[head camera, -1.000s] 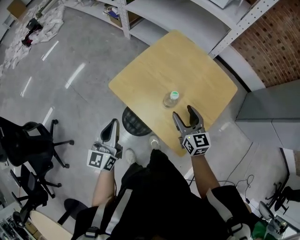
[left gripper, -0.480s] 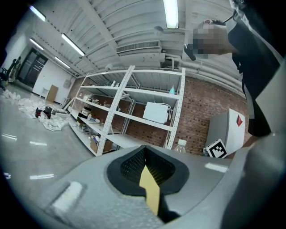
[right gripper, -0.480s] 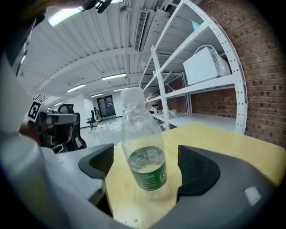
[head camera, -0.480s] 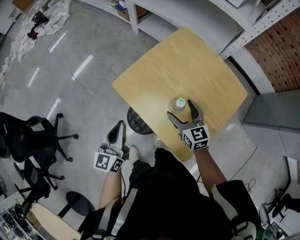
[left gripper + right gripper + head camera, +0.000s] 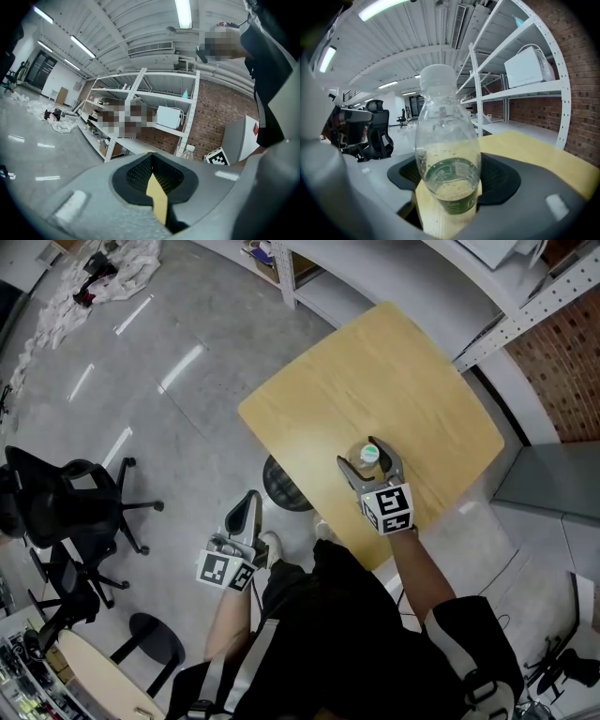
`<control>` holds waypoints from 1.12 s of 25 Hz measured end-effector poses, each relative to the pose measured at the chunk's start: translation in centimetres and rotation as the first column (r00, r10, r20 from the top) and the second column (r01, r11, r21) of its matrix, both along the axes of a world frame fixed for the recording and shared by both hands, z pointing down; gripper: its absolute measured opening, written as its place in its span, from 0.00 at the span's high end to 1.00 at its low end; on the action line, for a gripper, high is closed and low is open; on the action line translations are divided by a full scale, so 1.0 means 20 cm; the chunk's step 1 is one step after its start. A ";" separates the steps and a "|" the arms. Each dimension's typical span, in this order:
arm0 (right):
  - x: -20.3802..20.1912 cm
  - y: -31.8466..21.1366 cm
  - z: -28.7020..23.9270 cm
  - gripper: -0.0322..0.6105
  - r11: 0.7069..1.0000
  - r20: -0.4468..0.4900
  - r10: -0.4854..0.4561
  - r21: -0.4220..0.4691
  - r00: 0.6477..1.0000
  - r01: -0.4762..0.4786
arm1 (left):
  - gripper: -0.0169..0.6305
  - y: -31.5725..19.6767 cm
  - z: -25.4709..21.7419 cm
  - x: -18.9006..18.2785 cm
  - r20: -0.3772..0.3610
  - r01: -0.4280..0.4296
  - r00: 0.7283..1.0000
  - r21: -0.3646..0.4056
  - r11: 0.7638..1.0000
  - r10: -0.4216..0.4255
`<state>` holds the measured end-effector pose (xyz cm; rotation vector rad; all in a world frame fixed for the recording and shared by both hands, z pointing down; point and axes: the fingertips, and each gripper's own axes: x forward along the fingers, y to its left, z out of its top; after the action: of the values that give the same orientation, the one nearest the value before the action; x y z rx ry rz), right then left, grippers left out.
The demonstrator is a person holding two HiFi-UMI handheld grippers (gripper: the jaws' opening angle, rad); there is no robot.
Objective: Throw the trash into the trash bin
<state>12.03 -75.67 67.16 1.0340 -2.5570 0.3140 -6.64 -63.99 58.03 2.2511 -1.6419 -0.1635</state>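
A clear plastic bottle (image 5: 370,454) with a green cap and green label stands near the front edge of the wooden table (image 5: 375,362). My right gripper (image 5: 359,452) has just been closing, and its jaws now sit around the bottle. In the right gripper view the bottle (image 5: 447,154) fills the gap between both pads. A black round trash bin (image 5: 281,486) stands on the floor, half under the table's near corner. My left gripper (image 5: 251,501) hangs low beside the bin with its jaws together and holds nothing. The left gripper (image 5: 152,180) view also shows the bottle (image 5: 187,152) far off.
Black office chairs (image 5: 75,512) stand on the grey floor at the left. White metal shelving (image 5: 394,268) runs behind the table, with a brick wall (image 5: 562,381) at the right. A grey cabinet (image 5: 553,493) stands right of the table. Rags (image 5: 117,263) lie at the far left.
My right gripper has moved forward and down over the table, and its jaws have come around the bottle. The left gripper has hardly moved.
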 end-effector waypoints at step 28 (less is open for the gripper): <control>-0.46 0.44 -0.55 0.44 0.956 0.101 -0.236 0.202 0.967 0.212 | 0.97 0.86 -0.40 -0.66 -0.007 0.429 0.900 0.194 0.882 -0.436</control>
<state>2.75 -66.94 56.11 0.7954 -2.8283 0.0761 -19.77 -46.78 50.03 1.9829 -2.2174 -0.4092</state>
